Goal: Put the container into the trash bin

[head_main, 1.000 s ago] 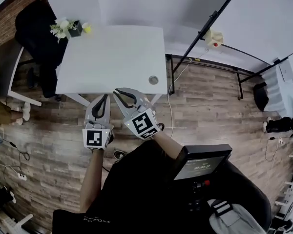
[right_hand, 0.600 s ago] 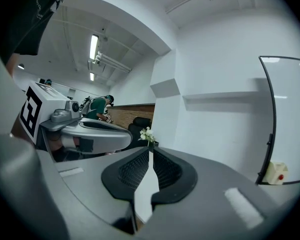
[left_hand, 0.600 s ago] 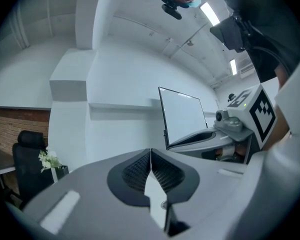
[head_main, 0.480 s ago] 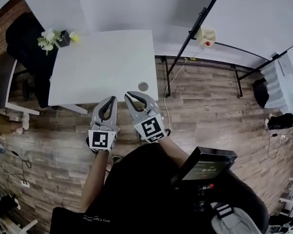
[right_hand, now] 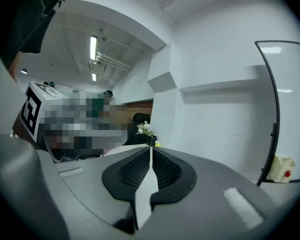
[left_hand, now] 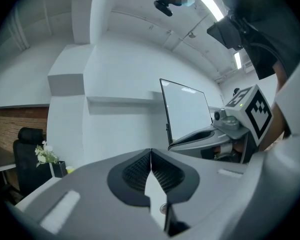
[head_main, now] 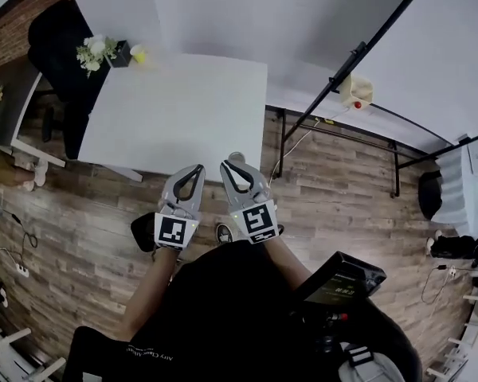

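A small round grey container (head_main: 237, 158) sits on the white table (head_main: 175, 110), close to its front edge near the right corner. In the head view my right gripper (head_main: 228, 166) is held level with its tips just beside the container. Its jaws are closing and only a thin slit is left, with nothing between them (right_hand: 151, 149). My left gripper (head_main: 197, 169) is a little to the left at the table's front edge, shut and empty (left_hand: 151, 152). No trash bin can be made out.
A flower pot (head_main: 111, 52) and a yellow cup (head_main: 139, 53) stand at the table's far left corner. A black chair (head_main: 60, 30) is behind that corner. A black metal frame (head_main: 334, 94) stands to the right of the table. The floor is wooden planks.
Both grippers have moved forward to the table's front edge. The right gripper's tips now sit next to the container, and its jaws have narrowed.
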The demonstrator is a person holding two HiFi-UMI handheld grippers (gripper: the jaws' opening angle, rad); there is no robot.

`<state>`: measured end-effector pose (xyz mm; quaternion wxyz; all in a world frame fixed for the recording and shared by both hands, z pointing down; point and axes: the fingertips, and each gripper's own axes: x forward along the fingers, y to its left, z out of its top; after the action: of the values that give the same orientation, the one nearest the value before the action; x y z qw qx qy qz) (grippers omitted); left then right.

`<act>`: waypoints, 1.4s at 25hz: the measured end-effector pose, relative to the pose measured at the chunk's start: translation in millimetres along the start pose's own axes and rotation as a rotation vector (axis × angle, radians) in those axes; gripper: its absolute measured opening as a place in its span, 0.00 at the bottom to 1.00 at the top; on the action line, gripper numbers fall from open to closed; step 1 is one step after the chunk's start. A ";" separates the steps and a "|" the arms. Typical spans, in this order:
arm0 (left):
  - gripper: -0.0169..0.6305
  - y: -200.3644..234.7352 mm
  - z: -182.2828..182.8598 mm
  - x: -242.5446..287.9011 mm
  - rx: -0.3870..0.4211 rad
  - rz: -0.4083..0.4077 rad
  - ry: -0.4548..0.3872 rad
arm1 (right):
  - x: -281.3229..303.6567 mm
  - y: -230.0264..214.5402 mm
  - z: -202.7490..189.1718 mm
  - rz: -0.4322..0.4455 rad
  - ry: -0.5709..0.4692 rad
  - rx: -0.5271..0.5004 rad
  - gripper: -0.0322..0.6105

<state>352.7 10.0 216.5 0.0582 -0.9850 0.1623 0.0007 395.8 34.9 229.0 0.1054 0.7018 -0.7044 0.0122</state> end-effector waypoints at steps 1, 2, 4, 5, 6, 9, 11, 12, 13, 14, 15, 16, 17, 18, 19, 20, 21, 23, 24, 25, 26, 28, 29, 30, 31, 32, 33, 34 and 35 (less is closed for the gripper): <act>0.03 -0.1 -3.8 3.8 0.002 0.003 0.011 | 2.8 -2.4 -2.6 0.007 0.002 -0.003 0.09; 0.03 -0.8 -7.9 7.0 0.003 0.004 0.025 | 5.3 -4.3 -5.1 0.015 0.004 -0.009 0.09; 0.03 -3.4 -16.8 11.1 -0.002 0.005 0.055 | 9.1 -6.5 -10.3 0.030 0.007 -0.020 0.10; 0.03 -4.6 -21.2 12.6 -0.004 0.007 0.062 | 10.4 -7.5 -13.2 0.037 0.010 -0.021 0.10; 0.03 -5.5 -25.6 14.2 -0.008 0.011 0.065 | 11.6 -8.6 -16.3 0.042 0.012 -0.018 0.09; 0.03 -6.4 -37.0 18.9 -0.030 0.024 0.082 | 15.3 -10.8 -25.5 0.062 0.026 -0.006 0.07; 0.03 -5.5 -42.0 21.4 -0.037 0.028 0.095 | 18.5 -8.7 -30.2 0.081 0.041 -0.003 0.07; 0.03 -4.6 -43.7 22.9 -0.039 0.027 0.102 | 20.5 -7.4 -31.9 0.091 0.049 -0.004 0.07; 0.03 -3.6 -45.2 24.8 -0.042 0.027 0.108 | 22.6 -6.3 -33.4 0.101 0.057 -0.005 0.07; 0.03 -2.5 -46.5 26.7 -0.045 0.028 0.114 | 24.6 -5.6 -34.6 0.111 0.065 -0.005 0.07; 0.03 -1.7 -47.6 28.4 -0.048 0.029 0.119 | 26.3 -5.0 -35.7 0.118 0.071 -0.006 0.07; 0.03 -1.1 -48.7 29.8 -0.050 0.030 0.122 | 27.7 -4.7 -36.7 0.123 0.076 -0.006 0.07; 0.03 -0.6 -49.5 30.8 -0.051 0.031 0.125 | 28.9 -4.5 -37.6 0.126 0.080 -0.005 0.07; 0.03 0.0 -50.1 31.5 -0.051 0.032 0.126 | 30.1 -4.2 -38.2 0.128 0.082 -0.004 0.07; 0.03 0.9 -50.5 31.8 -0.052 0.033 0.127 | 31.2 -4.0 -38.6 0.130 0.083 -0.003 0.07; 0.03 2.0 -50.8 31.7 -0.053 0.036 0.128 | 32.2 -3.7 -38.8 0.131 0.084 -0.002 0.07; 0.03 3.3 -51.3 31.4 -0.055 0.039 0.129 | 33.1 -3.3 -39.1 0.133 0.085 -0.002 0.07; 0.03 5.3 -53.0 30.6 -0.061 0.045 0.133 | 34.0 -1.6 -40.1 0.139 0.088 -0.002 0.07; 0.03 6.0 -54.0 30.1 -0.064 0.047 0.136 | 34.0 -0.3 -40.8 0.144 0.089 -0.004 0.07; 0.03 6.5 -54.9 29.5 -0.066 0.049 0.139 | 33.7 1.2 -41.3 0.149 0.091 -0.006 0.07; 0.03 7.0 -55.6 29.3 -0.068 0.051 0.142 | 33.4 2.2 -41.6 0.154 0.092 -0.007 0.07; 0.03 7.8 -56.7 29.8 -0.071 0.055 0.146 | 33.3 2.9 -41.8 0.162 0.094 -0.007 0.07; 0.03 8.2 -57.3 30.3 -0.072 0.057 0.147 | 33.4 3.0 -42.1 0.165 0.094 -0.007 0.07; 0.03 8.1 -58.2 30.5 -0.073 0.059 0.148 | 33.4 3.5 -42.9 0.169 0.095 -0.007 0.07; 0.03 7.3 -59.4 30.4 -0.073 0.061 0.150 | 32.9 4.4 -44.5 0.173 0.096 -0.007 0.07; 0.03 5.1 -61.0 29.8 -0.073 0.062 0.152 | 31.5 5.6 -47.3 0.179 0.100 -0.006 0.07; 0.03 1.4 -62.6 28.6 -0.075 0.062 0.155 | 29.1 7.0 -51.0 0.184 0.106 -0.005 0.07; 0.03 -3.2 -64.1 27.3 -0.077 0.059 0.157 | 26.2 8.2 -55.0 0.189 0.115 -0.003 0.07; 0.03 -7.3 -65.2 25.9 -0.080 0.055 0.161 | 23.5 9.3 -58.4 0.193 0.124 -0.001 0.07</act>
<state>378.4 1.1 281.6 0.0055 -0.9786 0.1933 -0.0703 394.4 21.5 291.2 0.1473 0.6287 -0.7607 0.0654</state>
